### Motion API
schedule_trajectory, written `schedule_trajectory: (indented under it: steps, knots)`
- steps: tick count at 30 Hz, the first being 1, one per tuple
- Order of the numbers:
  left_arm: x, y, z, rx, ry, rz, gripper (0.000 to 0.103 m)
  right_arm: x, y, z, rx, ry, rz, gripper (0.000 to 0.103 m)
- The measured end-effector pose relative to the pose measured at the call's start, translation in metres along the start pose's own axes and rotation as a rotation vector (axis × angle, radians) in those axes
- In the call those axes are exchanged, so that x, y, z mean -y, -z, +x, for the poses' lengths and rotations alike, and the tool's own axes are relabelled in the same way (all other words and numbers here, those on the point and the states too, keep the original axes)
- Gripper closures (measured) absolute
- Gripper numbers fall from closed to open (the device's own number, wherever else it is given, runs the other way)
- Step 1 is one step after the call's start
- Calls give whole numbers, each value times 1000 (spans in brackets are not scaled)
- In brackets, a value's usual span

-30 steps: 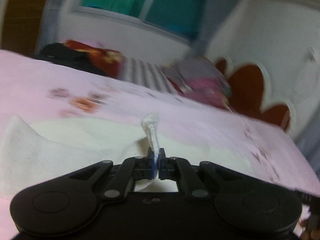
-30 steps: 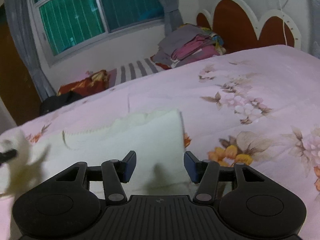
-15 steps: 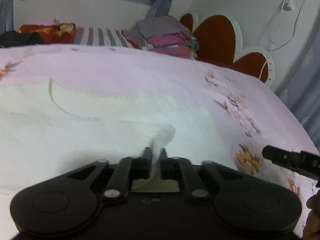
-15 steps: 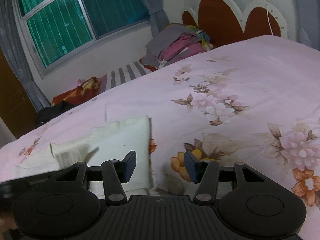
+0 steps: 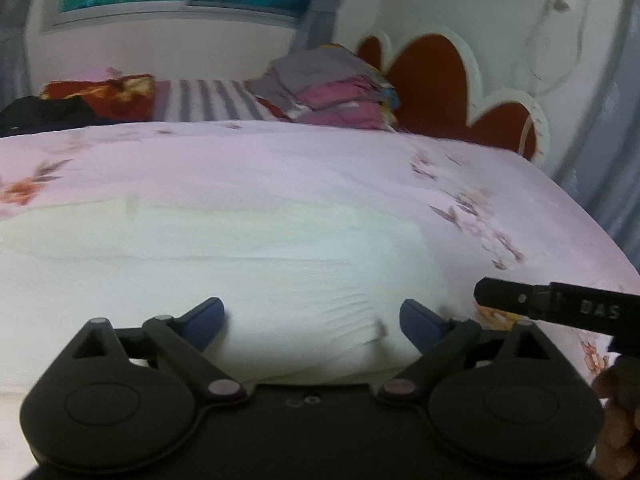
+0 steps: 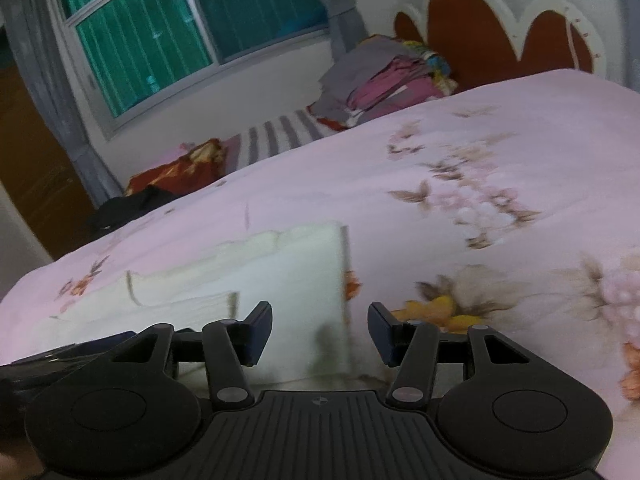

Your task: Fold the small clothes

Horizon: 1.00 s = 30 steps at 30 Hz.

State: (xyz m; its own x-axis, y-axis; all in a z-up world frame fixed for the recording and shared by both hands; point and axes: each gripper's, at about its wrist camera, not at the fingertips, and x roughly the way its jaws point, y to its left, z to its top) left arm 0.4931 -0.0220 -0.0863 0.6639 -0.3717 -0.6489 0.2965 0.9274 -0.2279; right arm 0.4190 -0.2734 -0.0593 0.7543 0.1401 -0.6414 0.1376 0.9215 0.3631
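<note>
A cream-white garment (image 5: 224, 256) lies folded flat on the pink floral bed sheet (image 5: 280, 160). My left gripper (image 5: 312, 320) is open and empty, just above the garment's near edge. The garment also shows in the right wrist view (image 6: 280, 276), with its right edge between my right fingers. My right gripper (image 6: 320, 332) is open and empty, low over that edge. The right gripper's black finger (image 5: 552, 304) shows at the right in the left wrist view.
A pile of folded grey and pink clothes (image 6: 384, 76) sits at the far side by the red headboard (image 6: 480, 28). A striped cloth (image 5: 208, 100), a red patterned cloth (image 5: 104, 92) and a black item (image 5: 44, 116) lie along the far edge under the window.
My left gripper has opened and let go of the garment's fold, which now lies flat. The right gripper has stayed open and shifted slightly over the garment's right edge.
</note>
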Motion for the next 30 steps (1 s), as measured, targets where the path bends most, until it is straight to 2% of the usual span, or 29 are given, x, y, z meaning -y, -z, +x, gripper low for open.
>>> schedule_trajectory:
  steps: [3,7,9,11,14,15,17,20,22,23,24,26,27,28,30]
  knots:
    - [-39,10,-35,45,-83,-54,17,-13,1,12,-30,-51,5,50]
    - [-104,38,-84,104,-267,-160,16,-31,7,28,-67,-102,6,50]
    - [-131,49,-98,107,-318,-224,15,-39,12,37,-90,-113,4,50]
    - [-150,57,-101,81,-316,-273,18,-44,16,45,-111,-121,7,50]
    - [-155,58,-94,50,-288,-260,26,-52,23,57,-142,-126,19,50]
    - [-156,57,-90,42,-275,-259,28,-53,23,59,-146,-129,23,54]
    - [-158,56,-82,36,-250,-275,30,-57,24,65,-164,-141,22,84]
    - [-165,55,-75,27,-229,-291,32,-64,23,72,-171,-128,15,85]
    - [-170,57,-75,30,-231,-292,40,-65,21,75,-173,-124,32,85]
    - [-173,60,-76,35,-241,-292,52,-65,20,77,-180,-124,44,85]
    - [-175,61,-77,35,-249,-295,57,-63,20,79,-187,-131,55,85]
    - [-180,62,-78,34,-230,-299,57,-63,17,81,-191,-145,71,85]
    - [-179,63,-78,28,-229,-285,57,-64,16,81,-187,-151,67,90]
    - [-177,62,-78,21,-231,-264,57,-66,15,81,-184,-154,54,100]
    - [-174,62,-75,10,-243,-224,58,-69,12,74,-161,-157,33,100]
